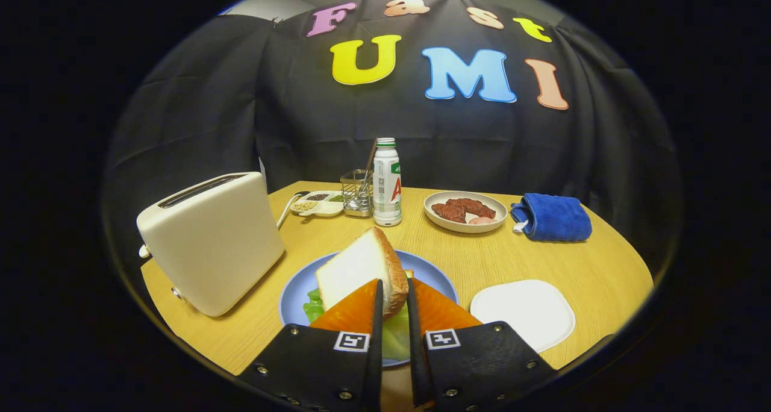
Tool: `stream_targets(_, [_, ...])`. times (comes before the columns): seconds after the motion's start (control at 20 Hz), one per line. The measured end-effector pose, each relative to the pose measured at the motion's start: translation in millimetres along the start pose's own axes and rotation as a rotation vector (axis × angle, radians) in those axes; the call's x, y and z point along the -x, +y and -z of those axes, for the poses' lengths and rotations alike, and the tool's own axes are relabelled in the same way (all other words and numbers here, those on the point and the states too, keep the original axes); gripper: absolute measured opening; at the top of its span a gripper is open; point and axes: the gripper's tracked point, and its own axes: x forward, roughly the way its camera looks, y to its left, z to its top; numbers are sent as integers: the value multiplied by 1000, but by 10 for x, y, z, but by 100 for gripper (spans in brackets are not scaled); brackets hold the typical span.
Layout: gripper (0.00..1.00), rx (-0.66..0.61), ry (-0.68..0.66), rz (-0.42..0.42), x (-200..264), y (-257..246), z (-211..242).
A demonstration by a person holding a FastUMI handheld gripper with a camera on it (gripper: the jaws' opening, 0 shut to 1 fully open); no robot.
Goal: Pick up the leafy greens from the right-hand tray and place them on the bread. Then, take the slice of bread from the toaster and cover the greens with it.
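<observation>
Crusty bread slice [361, 270] pinched in the nearly closed claw [393, 291], tilted over leafy greens [314, 306] on the blue plate [433, 273] beside the toaster [211, 240] — best levelled and lowered squarely before letting go.

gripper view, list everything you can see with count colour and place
toaster: 1, cream, left on table
blue plate: 1, ahead of fingers
bread slice: 1, white with brown crust, held tilted over plate
leafy greens: green, on plate under bread
white tray: 1, right of plate
bottle: 1, white, table's far side
wire holder: 1, left of bottle
condiment dish: 1, white
meat plate: 1, right of bottle
towel: 1, blue, far right
table: 1, wooden
gripper: 1, shut on bread slice
</observation>
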Motion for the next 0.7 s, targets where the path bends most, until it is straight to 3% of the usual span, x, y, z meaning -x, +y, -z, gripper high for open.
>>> stream_targets(0.1, [20,26,4,31,-8,-115,2])
stream_targets(0.15, [33,33,9,33,-30,-139,29])
stream_targets(0.2, [35,26,18,25,-41,-144,56])
stream_targets(0.45, [36,-22,44,1,-74,-216,141])
stream_targets(0.7, [39,17,-47,-31,-12,-326,-128])
